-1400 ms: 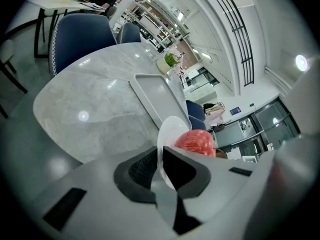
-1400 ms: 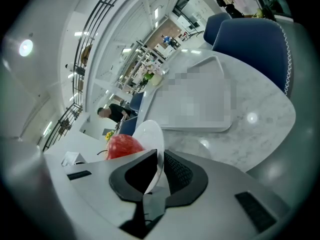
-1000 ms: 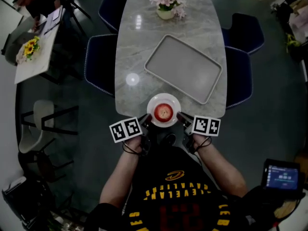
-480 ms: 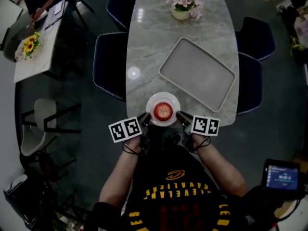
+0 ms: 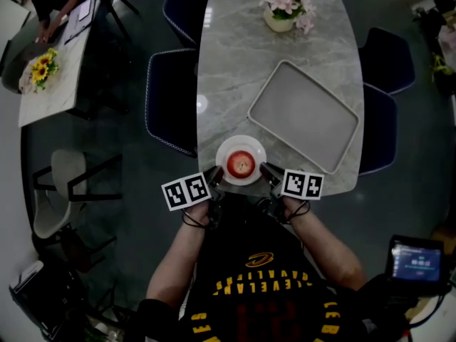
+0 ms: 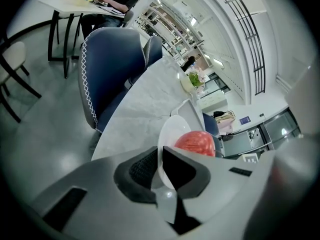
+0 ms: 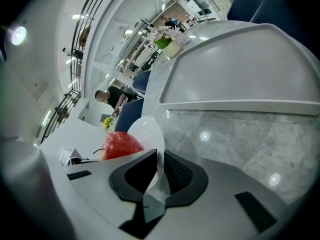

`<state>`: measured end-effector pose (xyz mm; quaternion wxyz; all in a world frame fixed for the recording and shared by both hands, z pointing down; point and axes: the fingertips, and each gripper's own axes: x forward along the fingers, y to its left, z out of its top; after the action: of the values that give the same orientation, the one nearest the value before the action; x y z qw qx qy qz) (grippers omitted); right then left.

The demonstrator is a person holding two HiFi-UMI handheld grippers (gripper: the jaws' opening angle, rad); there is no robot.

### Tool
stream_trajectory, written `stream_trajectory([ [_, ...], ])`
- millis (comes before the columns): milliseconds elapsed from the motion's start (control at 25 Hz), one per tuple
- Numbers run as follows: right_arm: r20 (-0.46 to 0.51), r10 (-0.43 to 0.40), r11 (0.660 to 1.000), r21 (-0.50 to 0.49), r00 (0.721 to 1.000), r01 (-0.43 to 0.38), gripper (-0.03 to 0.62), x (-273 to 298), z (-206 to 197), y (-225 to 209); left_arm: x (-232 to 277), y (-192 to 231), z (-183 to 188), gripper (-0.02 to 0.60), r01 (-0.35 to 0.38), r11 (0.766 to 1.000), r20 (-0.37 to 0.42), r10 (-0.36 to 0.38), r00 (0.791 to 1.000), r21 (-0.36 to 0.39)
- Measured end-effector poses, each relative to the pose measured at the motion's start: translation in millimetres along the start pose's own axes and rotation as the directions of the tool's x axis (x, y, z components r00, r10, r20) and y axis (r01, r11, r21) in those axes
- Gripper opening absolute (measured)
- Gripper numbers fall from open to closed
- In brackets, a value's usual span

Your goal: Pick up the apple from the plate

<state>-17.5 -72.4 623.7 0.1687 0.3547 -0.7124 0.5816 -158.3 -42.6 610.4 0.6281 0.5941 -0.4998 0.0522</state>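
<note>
a red apple sits in the middle of a small round white plate. the plate is over the near end of a long grey marbled tabletop, just in front of the person; whether it rests on the stone or is held just above it cannot be told. the left hand-held gripper is clamped on the plate's left rim and the right hand-held gripper on its right rim. in each gripper view the thin white edge is pinched between the two dark ribbed pads, with the apple just beyond them. neither gripper touches the apple. just past the plate, to the right, a wide grey rectangular tray lies at an angle on the tabletop. at the far end stands a pale pot of pink flowers. dark blue chairs are pushed in along both sides.
</note>
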Motion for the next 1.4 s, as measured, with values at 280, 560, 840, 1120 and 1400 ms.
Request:
stream_trajectory([
  [280, 0.008, -0.016, 1.0, 0.008, 1.0, 0.016, 0.051, 22.9, 2.5, 2.2, 6.5, 17.8, 16.8, 0.034, 0.015, 1.0, 0.001, -0.015, 1.0, -0.002],
  [560, 0.011, -0.039, 0.999, 0.017, 0.999, 0.039, 0.051, 37.6, 3.4, 2.9, 11.0, 30.0, 23.4, 0.034, 0.011, 1.0, -0.03, -0.011, 0.999, -0.002],
  [840, 0.005, -0.053, 0.998, 0.046, 0.999, 0.053, 0.051, 50.7, 2.9, -0.2, 17.6, 39.7, 30.8, 0.034, 0.003, 1.0, -0.055, -0.002, 0.999, 0.005],
  [1120, -0.005, -0.068, 0.996, 0.056, 0.998, 0.068, 0.051, 57.8, 2.5, -11.2, 31.0, 47.8, 28.1, 0.034, -0.002, 1.0, -0.076, 0.001, 0.997, -0.012],
  [1400, -0.014, -0.077, 0.995, 0.059, 0.997, 0.078, 0.051, 59.8, 1.7, -14.3, 35.5, 51.3, 27.1, 0.034, -0.002, 1.0, -0.088, 0.0, 0.996, -0.022],
])
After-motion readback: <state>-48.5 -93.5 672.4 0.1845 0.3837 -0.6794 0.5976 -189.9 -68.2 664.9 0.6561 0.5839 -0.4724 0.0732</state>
